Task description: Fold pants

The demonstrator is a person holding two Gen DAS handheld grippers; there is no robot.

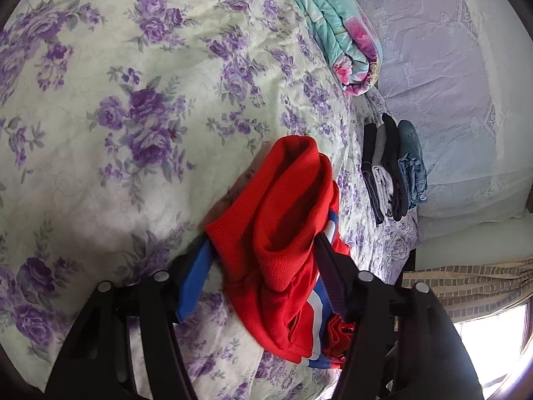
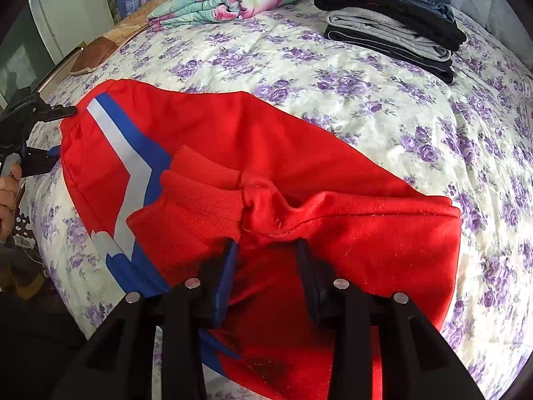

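Both tools have jaws apart w/ red pants [image 2: 299, 173] bunched between: left tool [image 1: 263, 250] at waistband, right tool [image 2: 266, 250] by cuffs, rest spread ahead on bed [image 2: 366, 100]. Soft, light knit; likely sags, so grip thick hems/cuffs.

I see the pants [image 2: 266, 180] spread on the bed [image 2: 383, 106], a stack of folded clothes [image 2: 393, 23] behind them to the right, and a folded blanket [image 2: 230, 0] behind, apparently near the bed's far edge.
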